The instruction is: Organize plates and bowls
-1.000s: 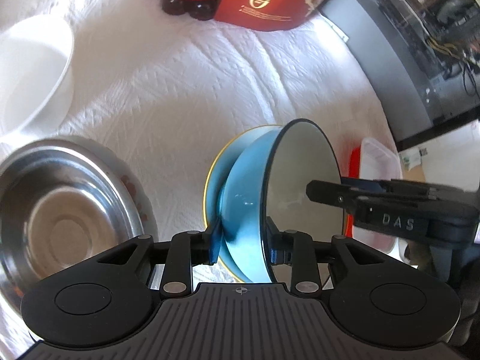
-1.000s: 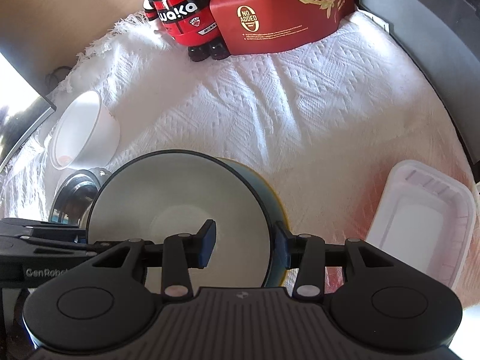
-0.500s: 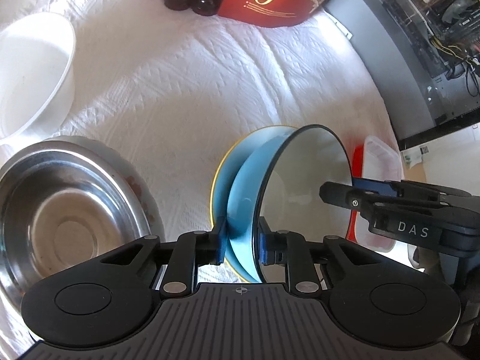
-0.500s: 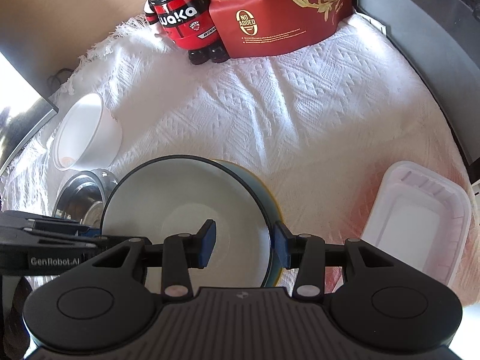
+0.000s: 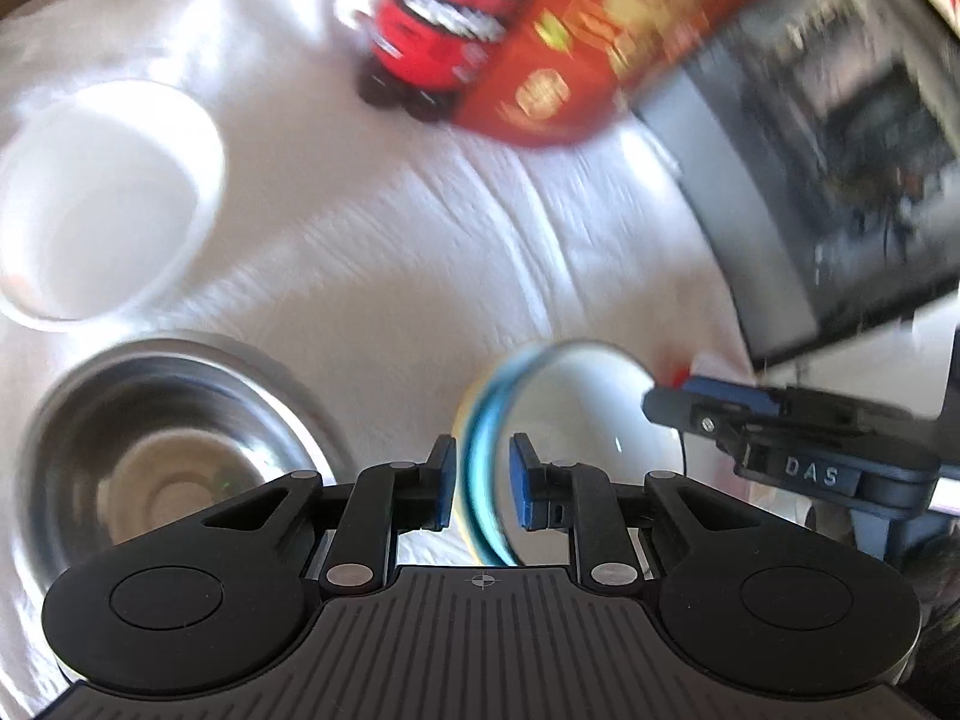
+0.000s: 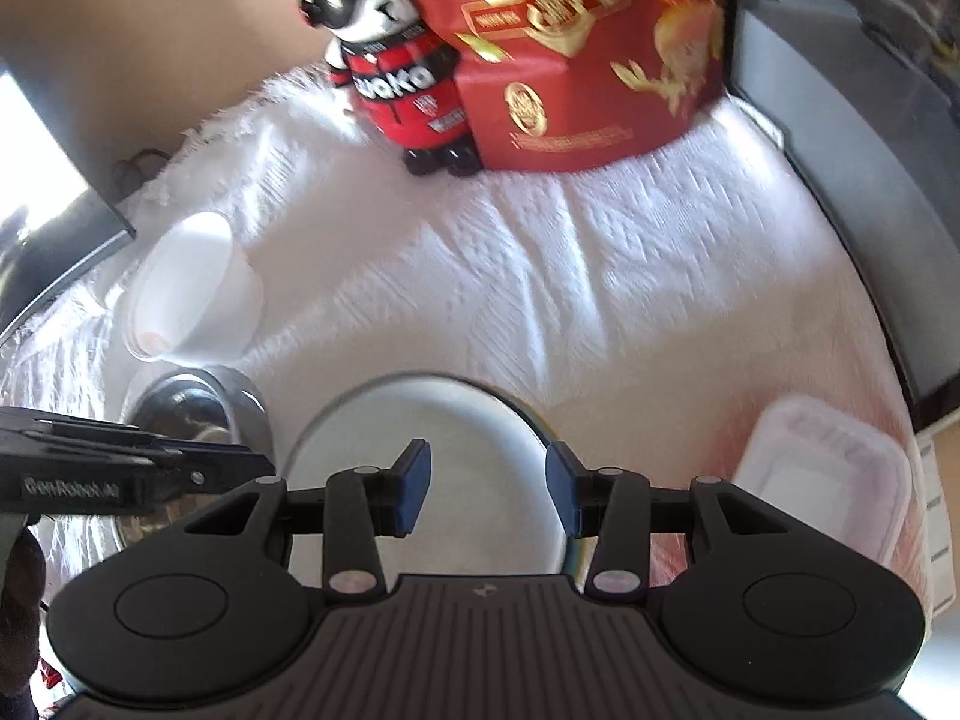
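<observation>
**Between both grippers, a blue bowl at the cloth's near side**

Left gripper [image 5: 482, 489] jaws, just narrowed, straddle the blue bowl's [image 5: 576, 414] rim; whether they grip it is unclear. Right gripper [image 6: 487, 489] pinches the opposite rim. Bare white cloth [image 6: 540, 276] lies open beyond. One steel bowl [image 5: 162, 450], one white bowl [image 5: 102, 204], one plastic tray [image 6: 828, 474].

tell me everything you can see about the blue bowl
The blue bowl is glossy, ceramic-looking, sky blue outside and pale inside, with a thin dark rim. It is tipped up on edge over the white cloth. The left gripper has its rim wall between its jaws, which just closed in; the right gripper straddles the far rim. A yellow-edged plate sits behind it.
</observation>
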`<action>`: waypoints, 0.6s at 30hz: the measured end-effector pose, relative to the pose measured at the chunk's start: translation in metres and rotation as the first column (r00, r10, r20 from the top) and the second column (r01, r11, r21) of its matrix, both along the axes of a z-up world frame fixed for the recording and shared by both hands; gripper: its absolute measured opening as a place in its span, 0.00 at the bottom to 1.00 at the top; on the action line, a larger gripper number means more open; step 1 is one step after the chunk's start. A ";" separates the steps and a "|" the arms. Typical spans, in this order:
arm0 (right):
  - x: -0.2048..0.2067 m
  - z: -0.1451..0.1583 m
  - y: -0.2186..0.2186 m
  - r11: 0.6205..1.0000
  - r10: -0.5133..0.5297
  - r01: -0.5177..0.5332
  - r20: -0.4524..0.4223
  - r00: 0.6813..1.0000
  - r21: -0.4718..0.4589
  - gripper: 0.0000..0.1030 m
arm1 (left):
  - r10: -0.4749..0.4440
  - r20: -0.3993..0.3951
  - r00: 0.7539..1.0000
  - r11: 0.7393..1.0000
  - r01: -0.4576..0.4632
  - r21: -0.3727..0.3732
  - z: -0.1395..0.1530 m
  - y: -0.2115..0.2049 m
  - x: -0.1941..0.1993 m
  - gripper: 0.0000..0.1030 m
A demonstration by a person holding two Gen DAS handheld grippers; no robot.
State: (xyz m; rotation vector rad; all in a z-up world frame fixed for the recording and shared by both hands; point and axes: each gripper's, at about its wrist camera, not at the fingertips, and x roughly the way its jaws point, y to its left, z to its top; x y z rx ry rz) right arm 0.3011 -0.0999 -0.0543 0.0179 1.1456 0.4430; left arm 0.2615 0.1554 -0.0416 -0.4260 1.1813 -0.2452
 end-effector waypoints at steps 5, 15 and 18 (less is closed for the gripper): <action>0.013 0.020 0.040 0.996 0.083 -0.082 0.074 0.994 -0.023 0.47 | 0.272 0.089 0.958 0.962 -0.270 -0.027 0.016 0.078 -0.016 0.20; 0.076 0.016 0.172 0.964 0.267 -0.267 0.075 0.961 -0.008 0.65 | 0.604 0.092 0.791 0.791 -0.610 0.046 -0.008 0.188 0.000 0.21; 0.093 0.002 0.205 0.955 0.294 -0.295 0.035 0.955 0.022 0.65 | 0.617 0.072 0.784 0.782 -0.621 0.058 -0.018 0.188 0.008 0.21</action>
